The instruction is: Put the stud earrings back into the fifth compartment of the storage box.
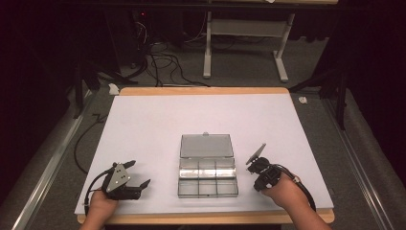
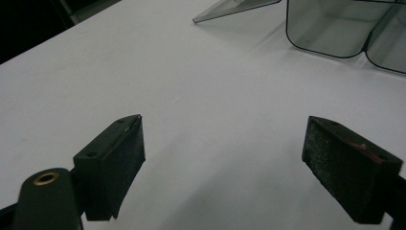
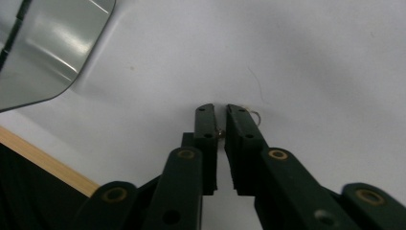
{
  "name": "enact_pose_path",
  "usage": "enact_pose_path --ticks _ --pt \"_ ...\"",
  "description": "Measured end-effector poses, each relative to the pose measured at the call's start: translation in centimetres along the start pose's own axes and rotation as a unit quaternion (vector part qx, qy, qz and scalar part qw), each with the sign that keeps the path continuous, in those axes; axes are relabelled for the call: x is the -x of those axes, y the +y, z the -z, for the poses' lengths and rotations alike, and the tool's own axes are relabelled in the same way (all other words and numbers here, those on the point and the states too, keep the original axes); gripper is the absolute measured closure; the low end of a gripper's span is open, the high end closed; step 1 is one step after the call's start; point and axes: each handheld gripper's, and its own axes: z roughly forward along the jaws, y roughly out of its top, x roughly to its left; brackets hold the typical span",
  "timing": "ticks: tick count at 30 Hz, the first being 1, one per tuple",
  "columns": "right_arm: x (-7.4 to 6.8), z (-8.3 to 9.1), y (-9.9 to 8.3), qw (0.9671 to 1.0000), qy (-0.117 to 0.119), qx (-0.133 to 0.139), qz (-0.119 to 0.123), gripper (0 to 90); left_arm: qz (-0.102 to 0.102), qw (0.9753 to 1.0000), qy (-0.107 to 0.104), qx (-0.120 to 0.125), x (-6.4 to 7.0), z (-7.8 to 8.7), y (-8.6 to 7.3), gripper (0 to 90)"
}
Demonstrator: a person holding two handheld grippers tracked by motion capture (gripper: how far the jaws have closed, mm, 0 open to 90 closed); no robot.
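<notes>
Right gripper (image 3: 219, 111) clenched on small wire hook (image 3: 254, 115), left gripper (image 2: 222, 139) released, clear compartment box (image 1: 208, 165) between.

high view overhead, facing forward-down on table (image 1: 143, 124); gripper views low, close over tabletop; all share clear compartment box (image 1: 207, 165).

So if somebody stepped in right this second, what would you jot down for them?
Left gripper: open, holding nothing, over bare table to the left of the box.
Right gripper: jaws nearly closed on a small thin wire piece, to the right of the box; what the piece is cannot be told.
Clear plastic compartment box: at the middle of the table's near half, lid folded open and lying flat behind it; compartments look empty.
Done: box opened, small piece picked up.
Left: probably drop the piece into a compartment, then close the lid.
</notes>
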Motion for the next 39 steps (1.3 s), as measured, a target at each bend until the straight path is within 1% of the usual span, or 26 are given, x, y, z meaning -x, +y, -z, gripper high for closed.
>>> enact_pose_path --ticks 2,4,5,6,8,9,10,11,12,14,15,16,17,18,21,22,24,26,28,29,32,34,35,36,37,39 --pt "0.1 0.1 0.1 1.0 0.003 -0.004 -0.001 86.8 -0.006 1.0 0.001 0.004 0.1 0.1 0.0 15.1" --pt "-0.1 0.2 0.1 1.0 -0.001 -0.004 0.007 86.9 -0.004 1.0 0.0 0.004 0.1 0.0 0.0 15.0" --pt "-0.1 0.2 0.1 1.0 -0.001 -0.004 0.007 86.9 -0.004 1.0 0.0 0.004 0.1 0.0 0.0 15.0" --pt "-0.2 0.6 0.1 1.0 -0.001 -0.004 0.007 86.9 0.0 1.0 0.0 0.0 0.0 0.0 0.0 15.1" --pt "-0.3 1.2 0.2 1.0 0.002 0.002 0.009 86.9 -0.002 1.0 0.001 0.003 0.1 0.0 0.0 15.0" --pt "-0.3 1.2 0.2 1.0 0.002 0.002 0.009 86.9 -0.002 1.0 0.001 0.003 0.1 0.0 0.0 15.1" --pt "-0.3 1.4 0.3 0.9999 0.004 0.005 0.009 86.9 -0.006 1.0 0.001 0.003 0.1 0.0 0.0 15.1" --pt "-0.4 1.7 0.3 0.9999 0.006 0.006 0.006 86.9 -0.005 1.0 0.0 0.004 0.2 0.0 0.0 15.1" --pt "-0.5 2.3 0.4 0.9999 0.004 0.01 0.012 86.8 -0.003 1.0 0.0 0.0 0.1 0.0 0.0 15.0" --pt "-0.6 3.0 0.5 0.9998 0.005 0.015 0.012 86.8 -0.002 1.0 0.001 0.001 0.1 0.0 0.0 15.0" --pt "-0.6 3.0 0.5 0.9998 0.005 0.015 0.012 86.8 -0.002 1.0 0.002 0.004 0.1 0.0 0.0 15.0" --pt "-0.8 3.5 0.6 0.9997 0.008 0.019 0.009 86.8 -0.008 1.0 0.001 0.004 0.2 0.1 0.0 15.0" --pt "-0.8 3.5 0.6 0.9997 0.008 0.019 0.009 86.8 -0.008 1.0 0.001 0.004 0.2 0.1 0.0 15.0" --pt "-0.9 3.7 0.7 0.9996 0.007 0.021 0.016 86.8 -0.005 1.0 0.001 0.003 0.2 0.0 0.0 15.0" --pt "-1.2 4.5 1.0 0.9995 0.007 0.023 0.02 86.8 0.0 1.0 0.001 0.004 0.1 0.0 0.0 15.0" --pt "-1.3 4.7 1.1 0.9994 0.007 0.025 0.021 86.8 -0.006 1.0 0.002 0.004 0.1 0.1 0.0 15.0" --pt "-1.7 5.1 1.5 0.9993 0.007 0.026 0.025 86.8 -0.005 1.0 0.002 0.003 0.1 0.0 0.0 15.0" --pt "-2.0 5.4 1.7 0.9992 0.007 0.027 0.029 86.8 -0.001 1.0 0.001 0.004 0.1 0.0 0.0 15.1" --pt "-2.1 5.5 1.9 0.9991 0.007 0.027 0.031 86.8 -0.006 1.0 0.002 0.005 0.1 0.1 0.0 15.0" --pt "-2.4 5.6 2.2 0.9991 0.008 0.028 0.032 86.8 -0.007 1.0 0.001 0.005 0.1 0.1 0.0 15.0" --pt "-2.8 5.7 2.6 0.9989 0.008 0.028 0.038 86.8 -0.002 1.0 0.001 0.004 0.1 0.1 0.0 15.0" --pt "-3.1 5.8 3.1 0.9986 0.008 0.03 0.042 86.8 -0.007 1.0 0.002 0.005 0.1 0.1 0.0 15.0" --pt "-3.5 5.8 3.4 0.9986 0.009 0.029 0.043 86.8 -0.009 0.9999 0.001 0.006 0.1 0.2 0.0 15.1" --pt "-3.7 5.7 3.6 0.9982 0.008 0.03 0.052 86.8 -0.007 1.0 0.002 0.006 0.1 0.1 0.0 15.0" --pt "-4.0 5.7 3.7 0.9985 0.01 0.027 0.047 86.7 -0.004 1.0 0.001 0.006 0.1 0.1 0.0 15.0" --pt "-4.2 5.6 3.9 0.9983 0.009 0.026 0.052 86.8 -0.002 1.0 0.001 0.006 0.1 0.1 0.0 15.0"
